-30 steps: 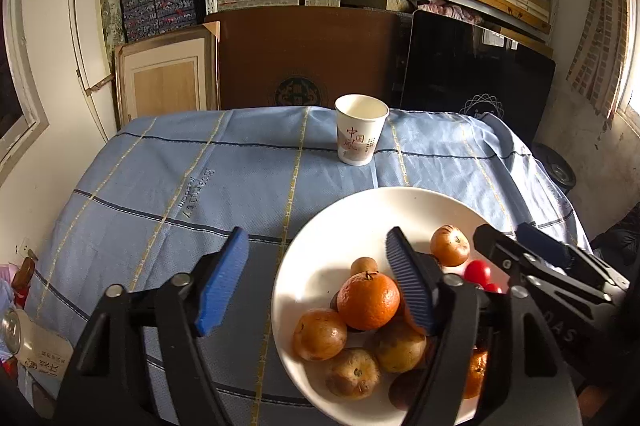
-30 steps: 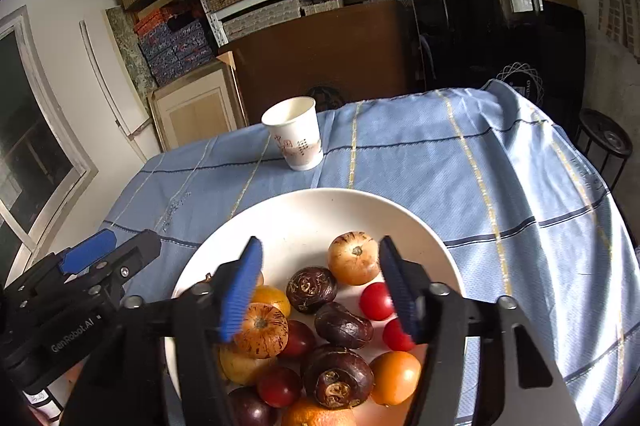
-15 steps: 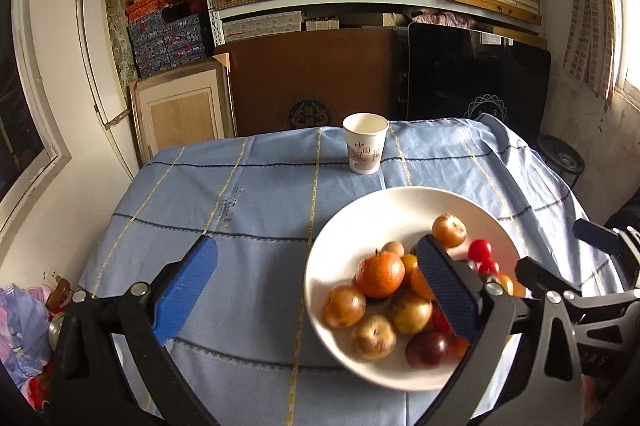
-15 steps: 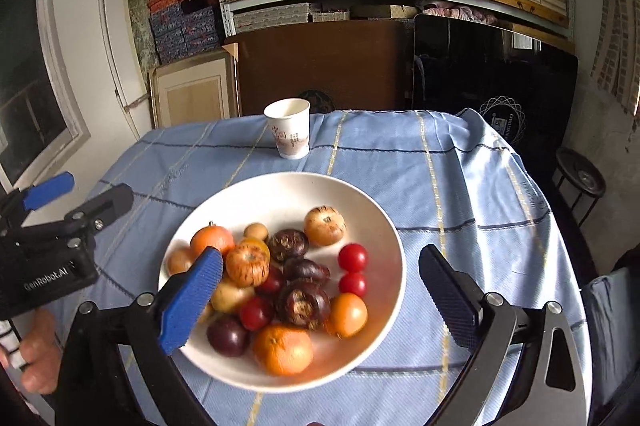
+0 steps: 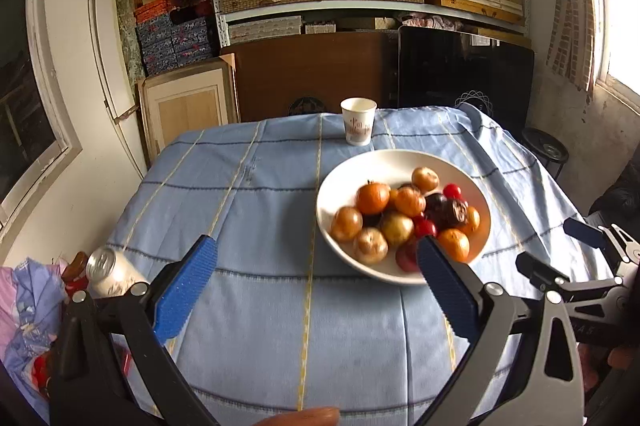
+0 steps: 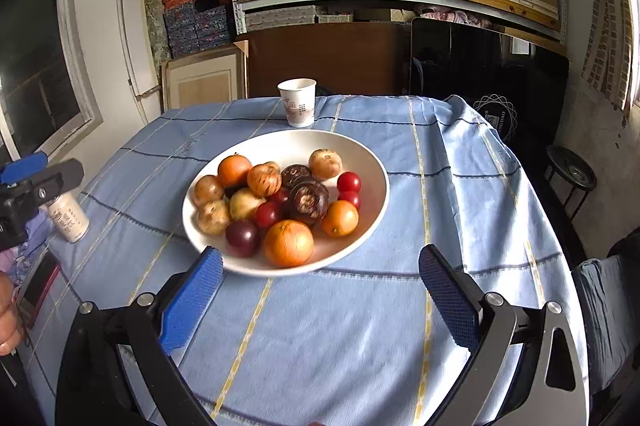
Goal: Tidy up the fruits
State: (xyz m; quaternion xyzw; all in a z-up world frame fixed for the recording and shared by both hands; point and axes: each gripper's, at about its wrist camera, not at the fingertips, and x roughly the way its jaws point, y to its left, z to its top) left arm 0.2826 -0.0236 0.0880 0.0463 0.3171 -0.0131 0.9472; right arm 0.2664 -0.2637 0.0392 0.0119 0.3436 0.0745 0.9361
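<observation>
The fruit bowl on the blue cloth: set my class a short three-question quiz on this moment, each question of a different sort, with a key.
1. True or false: the right gripper holds a fruit.
2. Multiple choice: where does the paper cup stand relative to the white bowl? A. inside it; B. beyond its far rim, on the cloth; C. tipped over at the near table edge.
3. Fill in: the fruit nearest the right gripper in the right wrist view is a large ____.

Key
1. False: both it and the left gripper are open and empty.
2. B
3. orange
</observation>
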